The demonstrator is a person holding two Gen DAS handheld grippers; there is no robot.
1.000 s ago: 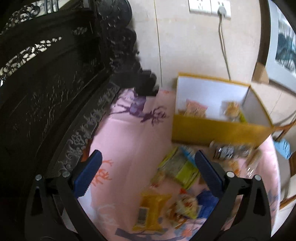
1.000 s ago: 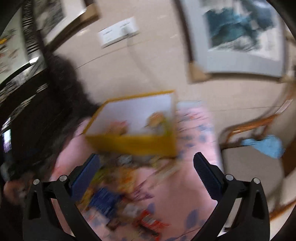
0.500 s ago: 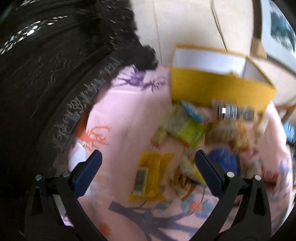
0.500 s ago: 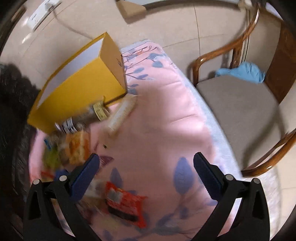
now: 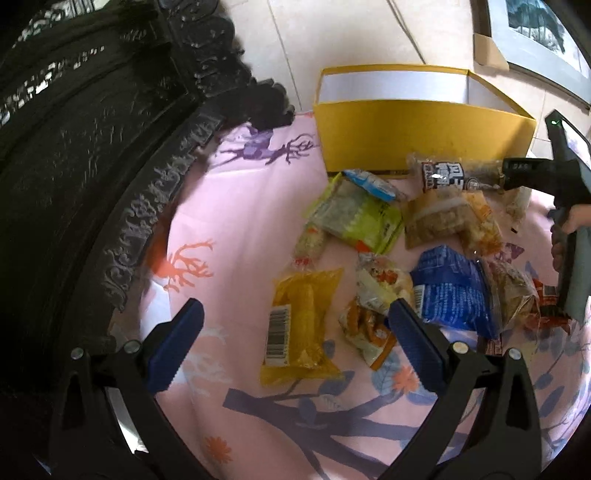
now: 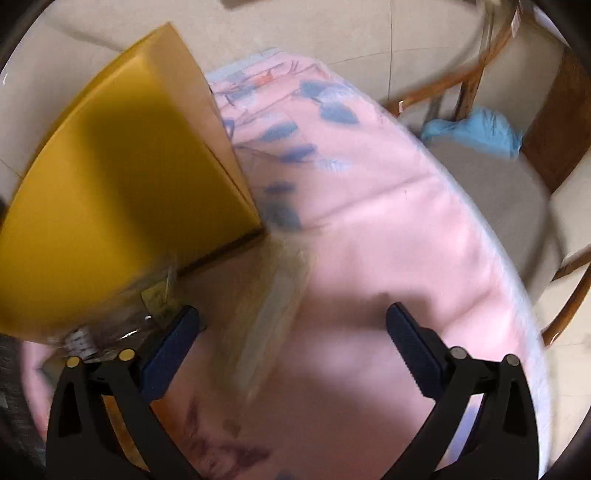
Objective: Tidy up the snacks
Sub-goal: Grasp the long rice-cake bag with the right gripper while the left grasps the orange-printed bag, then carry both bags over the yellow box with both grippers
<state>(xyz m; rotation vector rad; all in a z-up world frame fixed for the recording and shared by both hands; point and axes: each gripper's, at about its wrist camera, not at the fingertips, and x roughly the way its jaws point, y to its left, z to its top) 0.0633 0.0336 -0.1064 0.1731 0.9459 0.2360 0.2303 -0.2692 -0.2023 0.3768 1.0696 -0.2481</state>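
Observation:
A yellow box stands at the back of the pink cloth, with several snack packets strewn in front of it. My left gripper hangs open above a yellow packet, with an orange-and-white packet and a blue bag to its right. My right gripper is low over the cloth by the box's corner. Its jaws are closing, still wide apart. A pale long packet, blurred, lies between them and no pad presses on it. A dark labelled packet lies against the box.
Dark carved furniture borders the cloth on the left. A wooden chair with a blue cloth on it stands past the table's right edge. A framed picture leans on the wall. A hand holds the right tool.
Both grippers have come down toward the cloth. The left one now looks over the snack pile. The right one swung from the wall to the box corner, and its jaws narrowed slightly.

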